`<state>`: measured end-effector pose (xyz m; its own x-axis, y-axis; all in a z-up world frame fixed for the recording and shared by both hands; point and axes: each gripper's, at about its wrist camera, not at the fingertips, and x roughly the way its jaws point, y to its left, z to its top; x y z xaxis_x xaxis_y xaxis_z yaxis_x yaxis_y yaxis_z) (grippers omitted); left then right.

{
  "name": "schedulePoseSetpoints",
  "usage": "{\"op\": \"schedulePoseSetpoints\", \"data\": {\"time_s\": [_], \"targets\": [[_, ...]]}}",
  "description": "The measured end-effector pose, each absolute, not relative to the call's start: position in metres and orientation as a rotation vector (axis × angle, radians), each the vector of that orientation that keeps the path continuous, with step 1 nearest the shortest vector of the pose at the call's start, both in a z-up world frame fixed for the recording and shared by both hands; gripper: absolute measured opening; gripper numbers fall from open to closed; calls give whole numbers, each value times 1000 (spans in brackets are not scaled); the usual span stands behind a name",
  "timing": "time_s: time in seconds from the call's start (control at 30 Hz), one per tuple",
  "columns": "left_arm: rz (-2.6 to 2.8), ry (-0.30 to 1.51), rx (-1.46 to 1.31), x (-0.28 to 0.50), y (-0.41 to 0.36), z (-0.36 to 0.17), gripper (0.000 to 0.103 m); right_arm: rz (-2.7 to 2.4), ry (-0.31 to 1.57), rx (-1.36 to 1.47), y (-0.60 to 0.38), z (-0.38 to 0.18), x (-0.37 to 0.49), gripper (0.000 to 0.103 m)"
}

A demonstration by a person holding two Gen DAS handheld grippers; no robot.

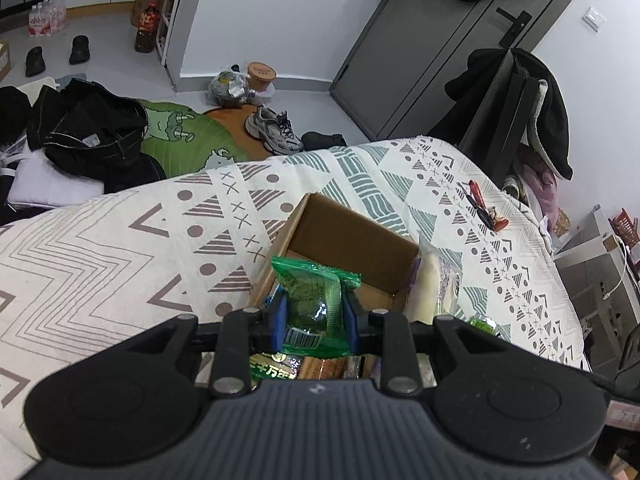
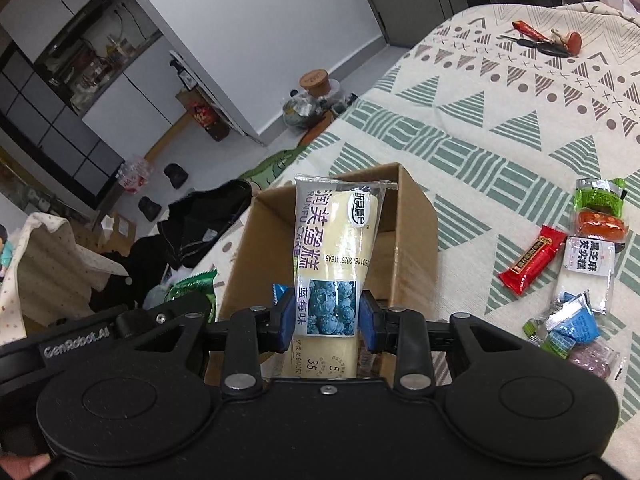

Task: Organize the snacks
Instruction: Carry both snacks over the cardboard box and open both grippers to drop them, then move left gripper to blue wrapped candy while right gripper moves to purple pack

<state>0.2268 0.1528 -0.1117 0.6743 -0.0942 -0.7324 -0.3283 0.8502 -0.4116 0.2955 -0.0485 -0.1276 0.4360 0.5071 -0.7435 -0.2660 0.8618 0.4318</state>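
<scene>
Patterned bedspread (image 2: 500,128); cardboard box (image 2: 412,216) floor hidden behind cake packet (image 2: 336,248).

Even indoor light, curved fisheye edges.

Patterned bedspread (image 1: 100,248) across the foreground. Keys (image 2: 548,42) with red fobs lying on it, far side. Beyond, on the floor: green mat (image 1: 180,140), black clothes (image 1: 92,132) heaped at its left, grey sneakers (image 1: 274,130) on its orange edge, plastic bag (image 1: 230,88) beside a noodle cup (image 1: 261,76) against the wall. Grey door (image 1: 420,48) behind; dark coat (image 1: 548,108) draped over a chair (image 1: 492,120).
</scene>
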Motion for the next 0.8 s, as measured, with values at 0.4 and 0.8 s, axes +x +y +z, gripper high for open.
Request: {"op": "schedulePoseSetpoints", "data": {"time_s": [0.4, 0.8], "targets": [[94, 846, -534, 254, 142, -125, 28, 440, 990, 294, -80, -121, 296, 52], [170, 815, -495, 249, 130, -112, 57, 423, 999, 300, -107, -115, 295, 65]]}}
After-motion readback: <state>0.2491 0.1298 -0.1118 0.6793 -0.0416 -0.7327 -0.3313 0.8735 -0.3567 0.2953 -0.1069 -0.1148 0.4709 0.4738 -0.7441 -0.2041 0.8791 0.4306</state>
